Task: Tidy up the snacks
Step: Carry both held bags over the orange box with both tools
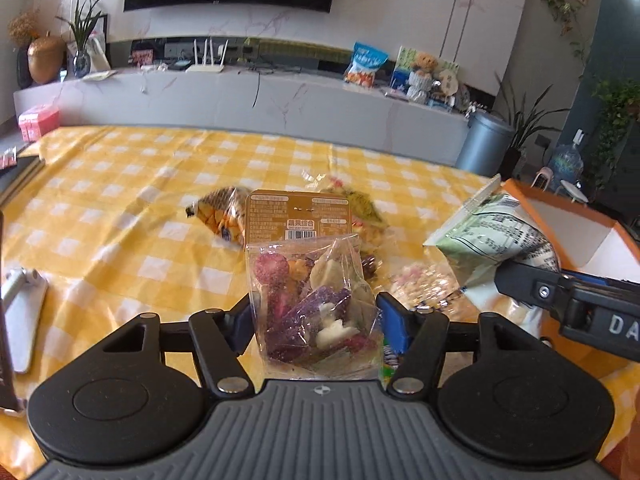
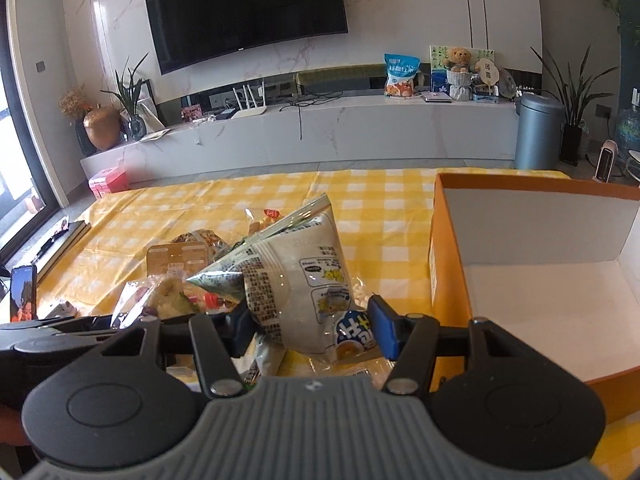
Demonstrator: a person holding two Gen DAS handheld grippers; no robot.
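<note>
Yellow-checked desk [image 1: 120, 184]: my left fingers [image 1: 314, 326] grip a clear dried-fruit bag [image 1: 312, 300], my right fingers [image 2: 312, 330] a white-green snack packet [image 2: 296, 280].

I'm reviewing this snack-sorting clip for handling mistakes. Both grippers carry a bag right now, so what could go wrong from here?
1. The left hand-held gripper pinches the slippery clear bag of dried fruit by its sides; it may slide out.
2. The right hand-held gripper grips the white snack bag at its lower end, so it could swing and catch the wall of the orange box.
</note>
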